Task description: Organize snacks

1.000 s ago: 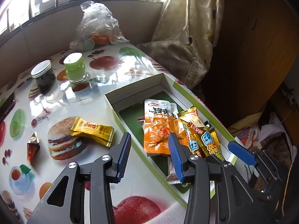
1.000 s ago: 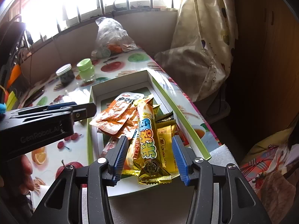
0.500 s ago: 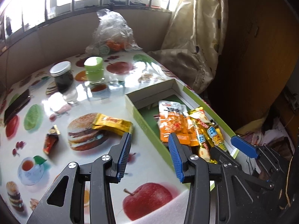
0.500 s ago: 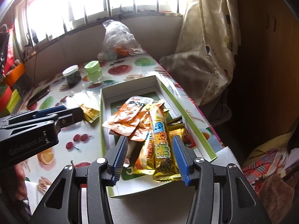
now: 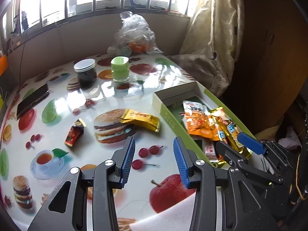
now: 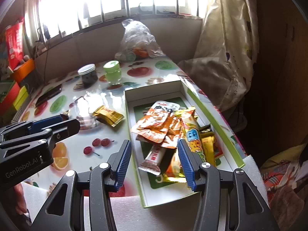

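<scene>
Both grippers have pulled back from the box (image 6: 211, 115) toward the table's left. Left gripper (image 5: 154, 161) and right gripper (image 6: 155, 160) stand parted, empty. Most snacks lie piled in the box; gold packet (image 5: 141, 119) and red wrapper (image 5: 74, 132) remain out.

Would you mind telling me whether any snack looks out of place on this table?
Yes: the gold packet and a small red wrapped snack lie loose on the tablecloth, outside the green box where the other snacks are piled.
</scene>
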